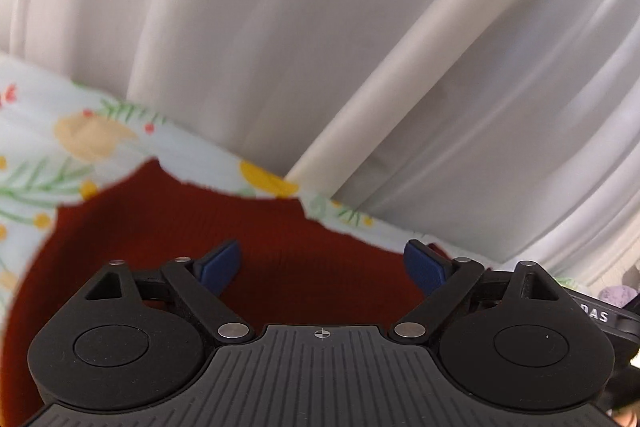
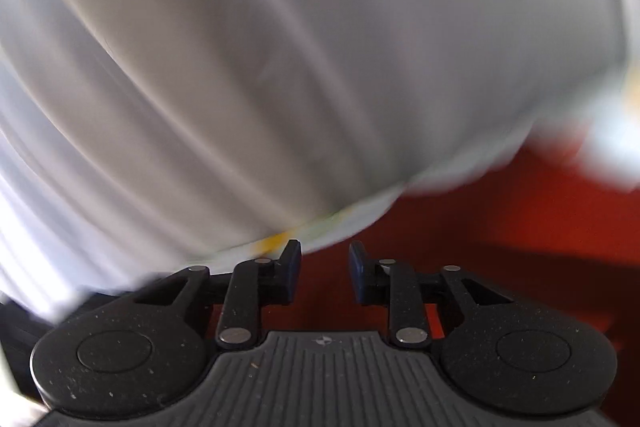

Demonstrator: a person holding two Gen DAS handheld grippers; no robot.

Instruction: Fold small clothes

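A dark red ribbed knit garment lies on a floral-print sheet. My left gripper is open wide, its blue pads just above the red cloth, holding nothing. In the right wrist view, which is motion-blurred, the same red garment fills the lower right. My right gripper is open with a narrower gap, its blue fingertips over the garment's edge, empty.
White pleated curtains hang close behind the sheet and fill the upper part of both views. A black device with white lettering sits at the far right of the left wrist view.
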